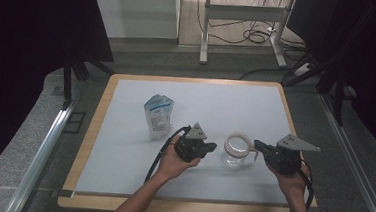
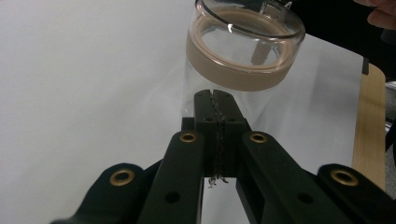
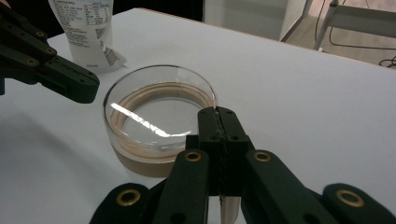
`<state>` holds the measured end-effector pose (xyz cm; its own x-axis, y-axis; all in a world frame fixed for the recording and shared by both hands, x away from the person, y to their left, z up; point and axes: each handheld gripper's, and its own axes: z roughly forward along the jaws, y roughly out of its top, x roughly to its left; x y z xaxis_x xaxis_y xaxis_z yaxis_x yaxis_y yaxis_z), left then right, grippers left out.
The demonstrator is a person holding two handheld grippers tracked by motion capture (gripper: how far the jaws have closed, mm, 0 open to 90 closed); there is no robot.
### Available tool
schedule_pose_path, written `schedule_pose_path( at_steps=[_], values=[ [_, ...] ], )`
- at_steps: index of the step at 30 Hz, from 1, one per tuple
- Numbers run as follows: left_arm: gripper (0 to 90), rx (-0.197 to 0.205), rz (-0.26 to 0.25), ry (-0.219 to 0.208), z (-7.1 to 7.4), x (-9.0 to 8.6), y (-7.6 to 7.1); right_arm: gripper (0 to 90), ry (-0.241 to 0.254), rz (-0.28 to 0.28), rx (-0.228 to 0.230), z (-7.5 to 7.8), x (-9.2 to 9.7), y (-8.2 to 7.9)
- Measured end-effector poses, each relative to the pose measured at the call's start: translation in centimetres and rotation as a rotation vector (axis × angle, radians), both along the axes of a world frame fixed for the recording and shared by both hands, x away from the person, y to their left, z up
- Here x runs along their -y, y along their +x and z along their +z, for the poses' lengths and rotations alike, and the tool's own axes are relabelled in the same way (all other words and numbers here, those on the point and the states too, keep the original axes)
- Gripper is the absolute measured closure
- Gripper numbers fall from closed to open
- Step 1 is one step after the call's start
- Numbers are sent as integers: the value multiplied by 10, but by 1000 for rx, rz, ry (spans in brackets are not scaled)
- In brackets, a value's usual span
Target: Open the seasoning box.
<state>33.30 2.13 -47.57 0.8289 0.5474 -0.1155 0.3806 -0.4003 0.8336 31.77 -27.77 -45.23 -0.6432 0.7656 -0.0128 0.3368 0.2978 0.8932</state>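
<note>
Two tools, left tool [image 1: 212, 147] and right tool [image 1: 257, 144], both closed and empty, flank a lidded glass jar [image 1: 236, 150] on the white worktop [image 1: 122, 151], pouch [image 1: 158, 116] behind. Risk: closed tips nudging the jar over.

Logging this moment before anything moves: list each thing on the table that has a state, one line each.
Glass jar: upright, lid with a tan seal on.
Pouch: standing upright, top looks sealed.
Left claw: shut, empty, tips just short of the jar's side.
Right claw: shut, empty, tips at the lid's rim; contact cannot be told.
</note>
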Motion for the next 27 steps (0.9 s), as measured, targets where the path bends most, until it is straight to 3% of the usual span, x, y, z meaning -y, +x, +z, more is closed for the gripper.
schedule_pose_path(
  at_steps=[13, 27],
  values=[
    [898, 7, -8, 4, 3, 7, 2, 900, 26, 0, -4, -1, 5, 0],
    [900, 28, -24, 0, 11, 19, 5, 900, 19, -1, -2, -2, 4, -1]
  ],
)
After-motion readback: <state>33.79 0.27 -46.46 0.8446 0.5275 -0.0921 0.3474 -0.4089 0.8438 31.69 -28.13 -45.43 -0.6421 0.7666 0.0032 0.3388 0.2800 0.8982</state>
